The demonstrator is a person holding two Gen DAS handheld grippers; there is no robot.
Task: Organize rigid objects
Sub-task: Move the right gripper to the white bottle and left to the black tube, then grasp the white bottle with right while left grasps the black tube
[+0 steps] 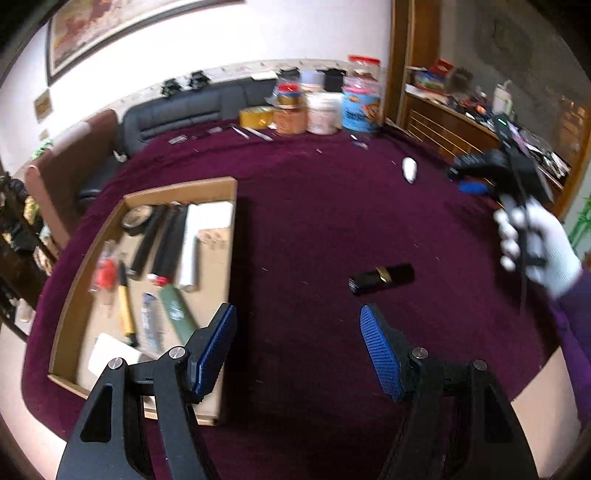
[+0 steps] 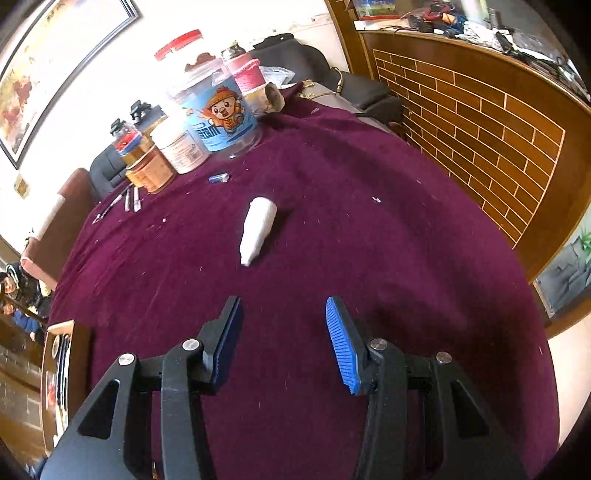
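A framed picture [image 1: 110, 26] hangs on the white wall. A black sofa [image 1: 192, 107] and a brown chair [image 1: 74, 162] stand behind the desk. A wooden counter [image 2: 480, 122] with a brick pattern carries clutter, blurred. A plant [image 1: 581, 225] shows at the right edge.

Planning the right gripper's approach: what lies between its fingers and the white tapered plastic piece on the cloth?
Only bare maroon cloth, per the right wrist view, separates the right gripper from the white tapered plastic piece.
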